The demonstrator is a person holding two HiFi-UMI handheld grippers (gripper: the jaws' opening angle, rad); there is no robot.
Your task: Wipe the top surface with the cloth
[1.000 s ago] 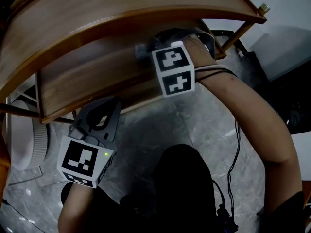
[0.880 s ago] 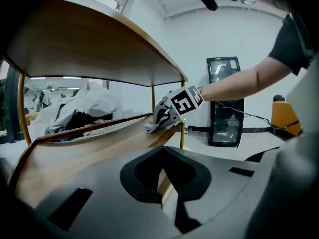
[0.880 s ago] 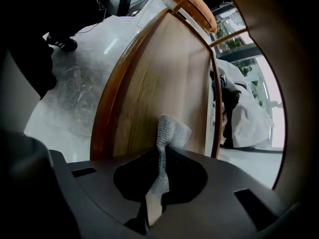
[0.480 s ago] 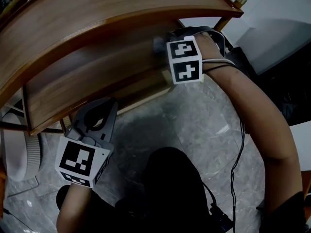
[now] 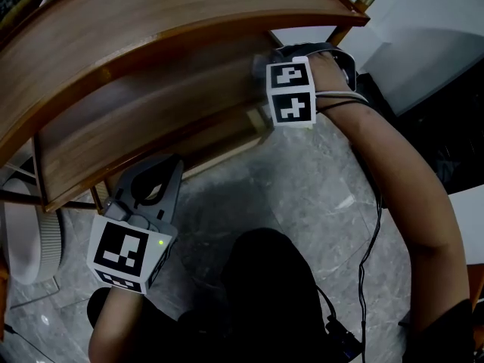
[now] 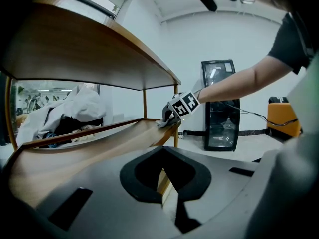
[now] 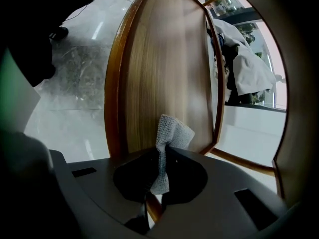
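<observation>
A wooden two-level table fills the top of the head view. My right gripper reaches under the top board, at the right end of the lower shelf. It is shut on a grey cloth, whose free end lies on the shelf wood. The left gripper view shows the same cloth under that gripper's marker cube. My left gripper hangs below the table's front edge over the floor. Its jaws are shut with nothing between them.
A heap of white clothing lies beyond the far side of the table. A black glass-door cabinet stands past the table's right end. A white round object sits on the grey tile floor at left.
My right gripper has slid the cloth to the right along the lower shelf, toward its end. The left gripper has hardly moved.
</observation>
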